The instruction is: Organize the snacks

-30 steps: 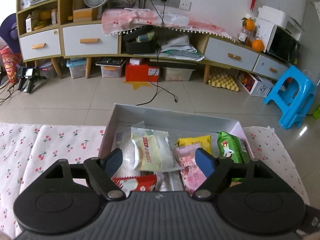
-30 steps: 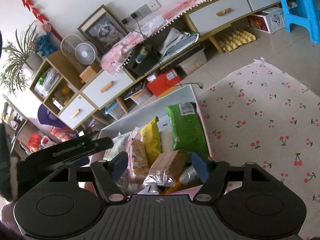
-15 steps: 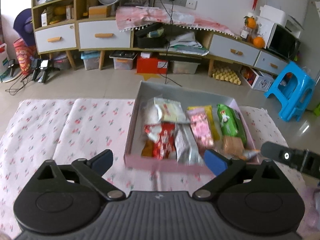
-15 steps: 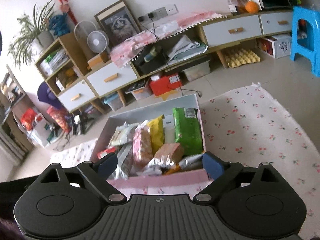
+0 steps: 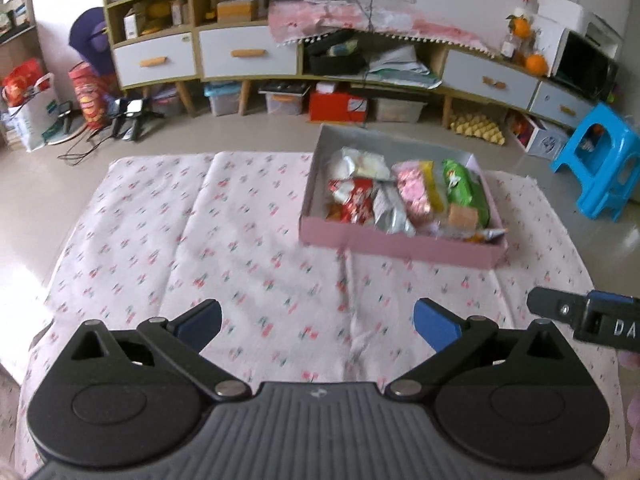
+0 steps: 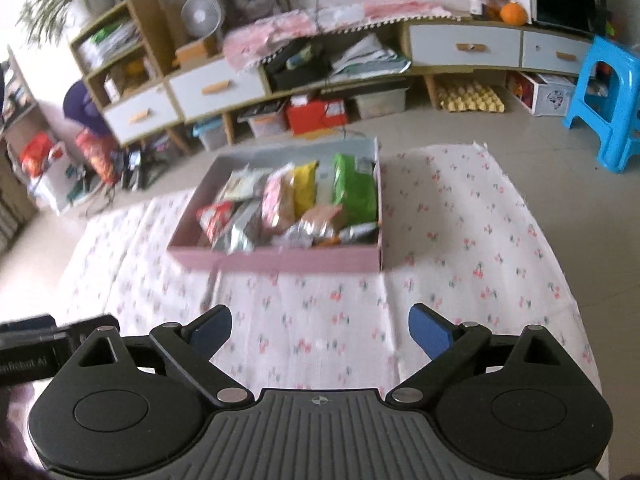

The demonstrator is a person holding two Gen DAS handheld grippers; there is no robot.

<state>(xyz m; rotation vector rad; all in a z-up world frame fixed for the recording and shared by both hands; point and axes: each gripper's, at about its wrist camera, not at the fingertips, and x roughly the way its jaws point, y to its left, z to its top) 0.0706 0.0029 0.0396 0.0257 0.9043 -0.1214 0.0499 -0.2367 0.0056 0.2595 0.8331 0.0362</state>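
A pink box [image 5: 400, 242] full of snack packets stands on a cherry-print cloth [image 5: 240, 240]. Inside lie a green packet [image 5: 464, 188], a yellow one, a pink one, a red one [image 5: 352, 200] and silver ones. The box also shows in the right wrist view [image 6: 280, 260], with the green packet [image 6: 356, 188] at its right. My left gripper [image 5: 316, 322] is open and empty, well back from the box. My right gripper [image 6: 320, 330] is open and empty, also back from it. The right gripper's body shows at the left wrist view's right edge [image 5: 588, 322].
A long low cabinet [image 5: 248, 52] with white drawers, storage bins and a red box [image 5: 336, 106] runs along the far wall. A blue plastic stool [image 5: 596, 160] stands at the right on the tiled floor. Bags and cables lie at the left.
Both grippers have pulled back and up from the box, which now sits farther away. Both jaws have opened wider. The packets lie in the box as before.
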